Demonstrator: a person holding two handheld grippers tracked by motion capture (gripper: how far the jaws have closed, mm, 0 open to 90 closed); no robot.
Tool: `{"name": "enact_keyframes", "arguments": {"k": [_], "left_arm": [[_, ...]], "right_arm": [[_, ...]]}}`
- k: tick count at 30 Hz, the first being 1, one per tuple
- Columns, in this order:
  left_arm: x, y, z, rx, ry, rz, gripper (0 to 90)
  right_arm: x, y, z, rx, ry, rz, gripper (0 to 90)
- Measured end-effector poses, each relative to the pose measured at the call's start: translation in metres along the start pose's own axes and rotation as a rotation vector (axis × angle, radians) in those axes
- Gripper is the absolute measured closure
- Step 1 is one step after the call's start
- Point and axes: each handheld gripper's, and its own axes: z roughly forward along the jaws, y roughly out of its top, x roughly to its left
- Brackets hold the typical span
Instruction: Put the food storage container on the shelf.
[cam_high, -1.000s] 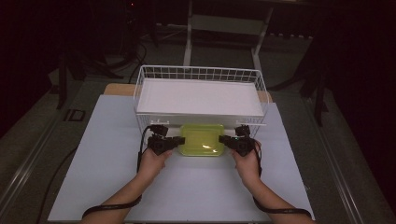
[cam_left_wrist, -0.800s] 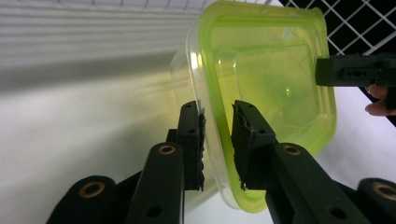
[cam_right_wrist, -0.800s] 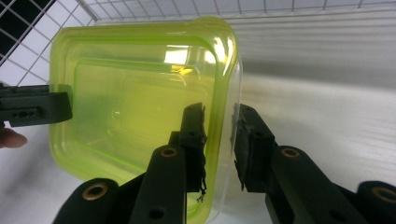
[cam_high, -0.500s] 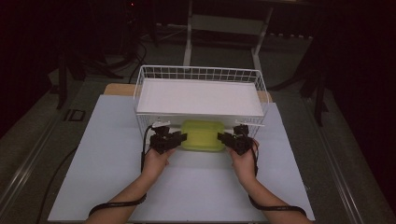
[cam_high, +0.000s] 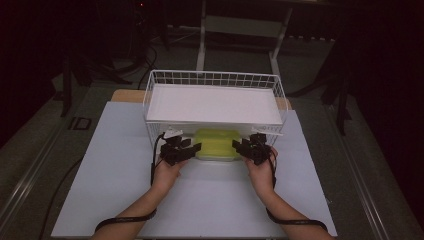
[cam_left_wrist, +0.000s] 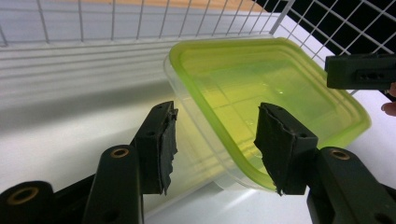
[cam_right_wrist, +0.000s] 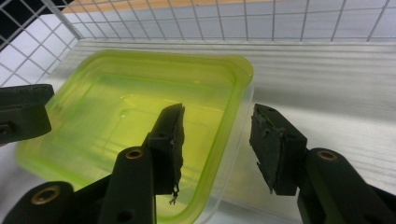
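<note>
Left gripper (cam_left_wrist: 212, 140): jaws parted, straddling the near left edge of the container (cam_left_wrist: 261, 102), one jaw outside the wall, one over the lid; no contact visible on either pad. Right gripper (cam_right_wrist: 217, 140): jaws likewise parted, straddling the container's opposite edge, one jaw over the lid, one outside.

Container: clear shallow tub with translucent yellow-green lid (cam_right_wrist: 130, 116), rounded-rectangle form. Contents cannot be made out through the lid. In the high view it sits on the white desk (cam_high: 100, 165), partly under the lower level of the white wire basket (cam_high: 215, 80), between the two grippers. A white flat panel (cam_high: 212, 102) lies on the basket's upper level.

Hands: left hand (cam_high: 167, 167) and right hand (cam_high: 260, 170) come in from the near edge, forearms converging slightly, a gripper at each short end of the container. A dark band shows on each forearm. The lid is seated all round, glossy, with a raised rim.
</note>
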Motion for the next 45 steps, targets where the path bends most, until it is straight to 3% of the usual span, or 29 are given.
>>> {"name": "enact_keyframes", "arguments": {"k": [6,11,14,17,21,26,29,33,40,45], "left_arm": [[-0.008,-0.001,-0.018,0.0,-0.025,0.03,47.9],[-0.014,-0.005,-0.036,0.002,-0.057,0.035,38.0],[-0.016,-0.008,-0.049,-0.013,-0.123,0.059,30.9],[-0.019,-0.01,-0.058,-0.031,-0.148,0.071,28.1],[-0.021,-0.013,-0.069,-0.059,-0.174,0.085,17.8],[-0.024,-0.018,-0.077,-0.055,-0.166,0.104,2.1],[-0.025,-0.027,-0.086,-0.044,-0.138,0.111,2.0],[-0.023,-0.034,-0.094,-0.044,-0.133,0.105,2.0],[-0.024,-0.05,-0.095,-0.046,-0.094,0.132,1.9],[-0.024,-0.053,-0.094,-0.061,-0.08,0.156,1.5]], "right_arm": [[0.005,-0.006,-0.014,0.006,0.028,-0.01,53.9],[0.014,-0.01,-0.028,0.006,0.067,-0.034,56.1],[0.021,-0.012,-0.035,0.01,0.09,-0.046,57.7],[0.029,-0.015,-0.04,0.023,0.112,-0.063,62.7],[0.035,-0.019,-0.042,0.031,0.124,-0.085,65.3],[0.04,-0.025,-0.043,0.066,0.14,-0.076,69.6],[0.044,-0.03,-0.04,0.086,0.144,-0.09,78.6],[0.048,-0.036,-0.037,0.112,0.157,-0.11,89.7],[0.055,-0.044,-0.027,0.123,0.157,-0.148,90.0],[0.057,-0.046,-0.016,0.131,0.149,-0.139,90.0]]}}
